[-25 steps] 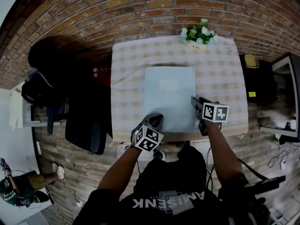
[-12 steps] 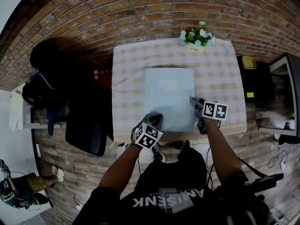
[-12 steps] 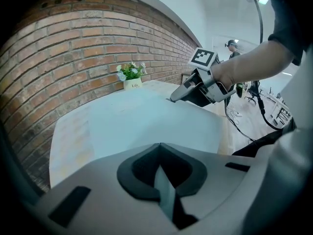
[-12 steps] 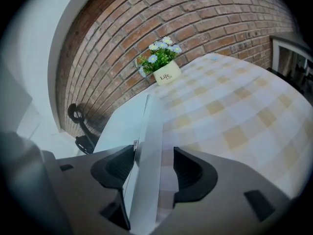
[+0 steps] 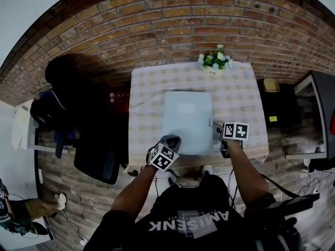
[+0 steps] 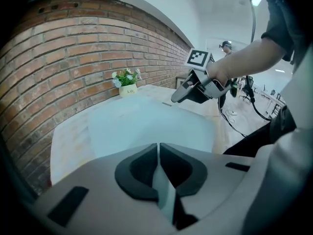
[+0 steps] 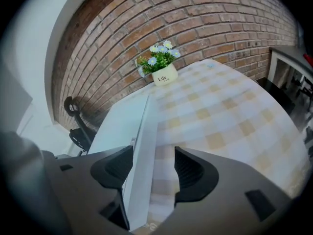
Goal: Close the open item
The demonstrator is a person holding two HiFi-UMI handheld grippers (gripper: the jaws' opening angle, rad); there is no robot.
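**Head view:** The pale box (image 5: 187,122) is lying closed on the table (image 5: 238,95), near the near edge. A flower pot (image 5: 213,63) is standing at the far edge, and a black chair (image 5: 99,148) is sitting off the left edge. The left gripper (image 5: 172,139) is resting at the box's near left corner, and the right gripper (image 5: 216,127) is at the box's right side.

**Left gripper view:** The jaws are meeting with nothing visibly clamped. The box is lying just ahead.

**Right gripper view:** The jaws have just been opening and are standing wide. The box's right wall is running between them without being squeezed.
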